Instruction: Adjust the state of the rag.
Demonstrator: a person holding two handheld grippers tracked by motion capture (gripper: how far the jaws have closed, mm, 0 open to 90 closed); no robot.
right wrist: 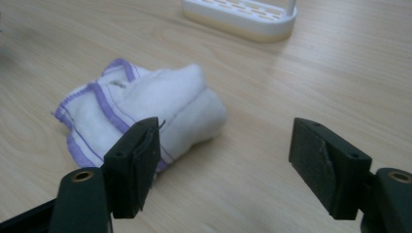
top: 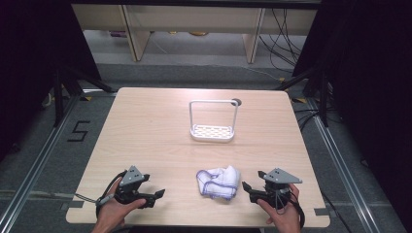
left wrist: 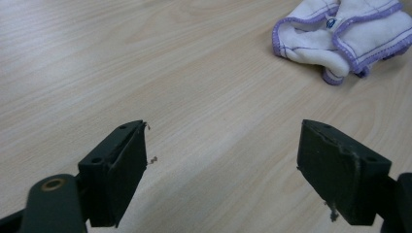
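Nearest the high camera, two hands are holding the grippers at the table's near edge: the left gripper is sitting at about seven o'clock from the table's middle, the right gripper at about five o'clock. Both are standing with jaws spread wide and nothing between them, as each gripper view is showing, with bare wood between the black pads.

Between them, near the front edge at roughly six o'clock, a crumpled white cloth with purple stitched edging is lying in a loose heap. It is sitting just beside the right gripper, at that gripper's nine o'clock, and somewhat farther from the left one, at its three o'clock. In the right gripper view the cloth is lying just ahead of the left-hand jaw.

Judging by its folds, the cloth is looking light, soft and limp (no stiffness to lean on), so it will likely sag and trail once lifted. A raised fold or a hemmed edge is offering the best pinch; the hem is looking firmer than the fluffy middle.

Bunched as it is, the cloth is running slightly longer from nine to three o'clock, pointing nowhere clearly. A white wire-handled rack is standing well apart at twelve o'clock.
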